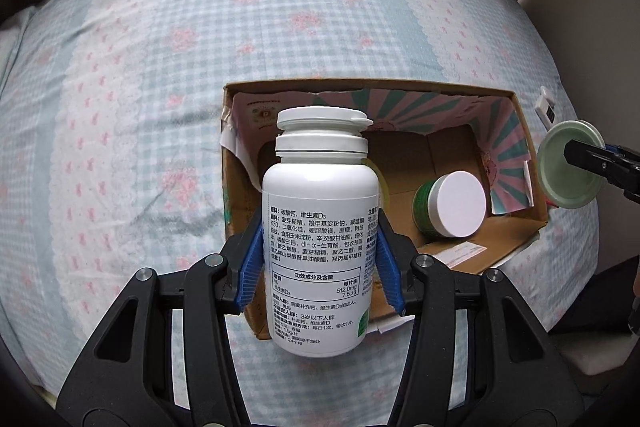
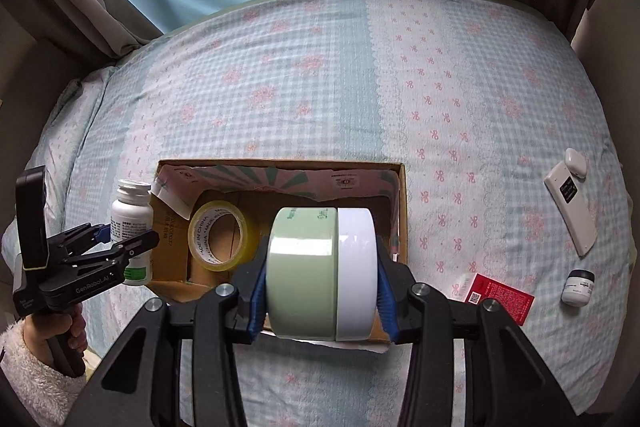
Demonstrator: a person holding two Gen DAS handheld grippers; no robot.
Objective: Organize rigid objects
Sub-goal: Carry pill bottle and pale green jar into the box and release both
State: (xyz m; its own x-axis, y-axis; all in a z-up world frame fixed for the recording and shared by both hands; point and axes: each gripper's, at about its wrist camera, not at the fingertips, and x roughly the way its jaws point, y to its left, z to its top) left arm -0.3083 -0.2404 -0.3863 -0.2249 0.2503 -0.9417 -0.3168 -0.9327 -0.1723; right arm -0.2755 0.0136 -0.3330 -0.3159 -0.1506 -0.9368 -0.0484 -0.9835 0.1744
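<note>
My left gripper is shut on an upright white pill bottle held over the near left edge of an open cardboard box; both also show in the right wrist view, the gripper and the bottle. My right gripper is shut on a pale green jar with a white lid, held on its side over the box's near right edge. In the left wrist view that jar shows at the box's right wall.
Inside the box lie a green jar with a white lid and a roll of clear tape. On the checked bedspread right of the box lie a white device, a small white pot and a red packet.
</note>
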